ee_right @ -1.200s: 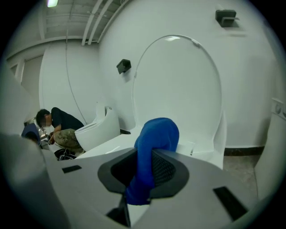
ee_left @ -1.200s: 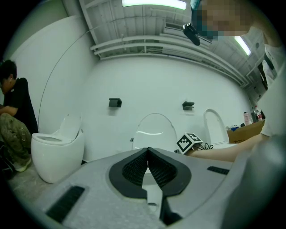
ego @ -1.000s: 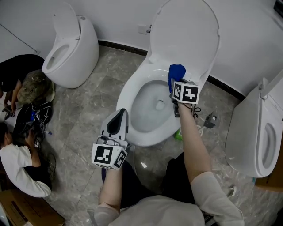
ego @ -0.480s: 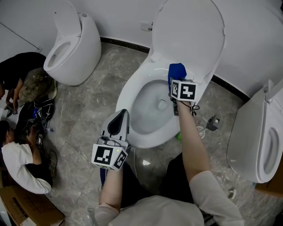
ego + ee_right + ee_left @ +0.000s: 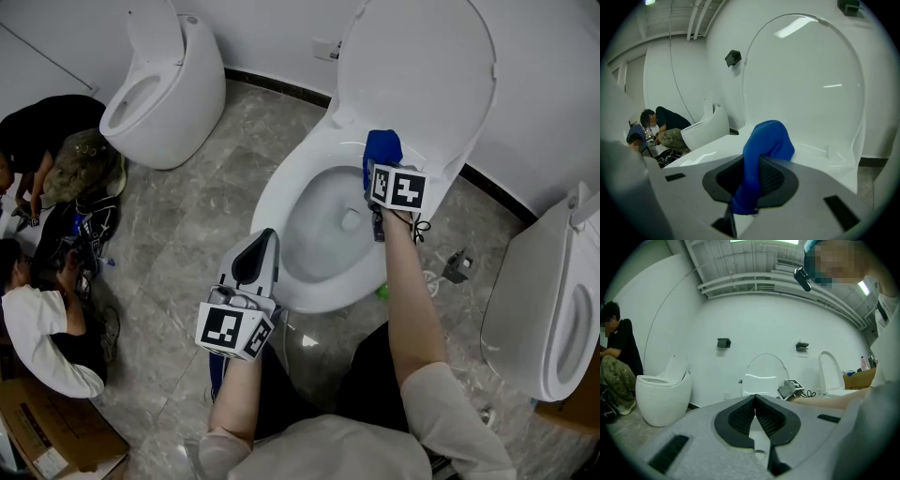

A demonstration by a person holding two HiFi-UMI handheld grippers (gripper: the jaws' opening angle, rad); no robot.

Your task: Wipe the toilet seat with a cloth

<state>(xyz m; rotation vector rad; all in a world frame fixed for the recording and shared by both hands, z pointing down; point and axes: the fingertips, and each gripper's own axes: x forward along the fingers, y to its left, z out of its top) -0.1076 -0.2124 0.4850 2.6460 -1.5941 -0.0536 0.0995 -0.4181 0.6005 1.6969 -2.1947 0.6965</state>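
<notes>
A person stands over an open toilet (image 5: pixel 274 202) in a white-walled room, a two-jaw gripper in each hand, seen from a head-mounted camera looking steeply down. The right gripper (image 5: pixel 378 171) reaches across the bowl with its jaws clamped on a blue cloth (image 5: pixel 382 147). The cloth bunches up out of the jaws at the far right of the toilet's rim, just below the raised lid (image 5: pixel 422 66). In the right gripper view the cloth (image 5: pixel 766 138) runs down between the two dark pads and folds forward over the white rim. Whether it presses on the surface cannot be told from here.

The left gripper (image 5: pixel 262 242) is held at the near left edge of the bowl, pointing away from the person. Its jaws are together with nothing between them, as the left gripper view shows (image 5: pixel 754 398).

The floor (image 5: pixel 187 216) is grey marbled tile. A second toilet (image 5: pixel 164 89) stands at the far left with its lid up, and a third toilet (image 5: pixel 544 300) stands at the right, also open. Two people are low on the floor at the left edge, one in a white top (image 5: pixel 42 328) and one in a black top (image 5: pixel 47 136), with a cardboard box (image 5: pixel 47 441) near them. A small dark device with a cable (image 5: pixel 457 265) lies on the floor between the middle and right toilets, and something green (image 5: pixel 382 292) shows at the base of the bowl
</notes>
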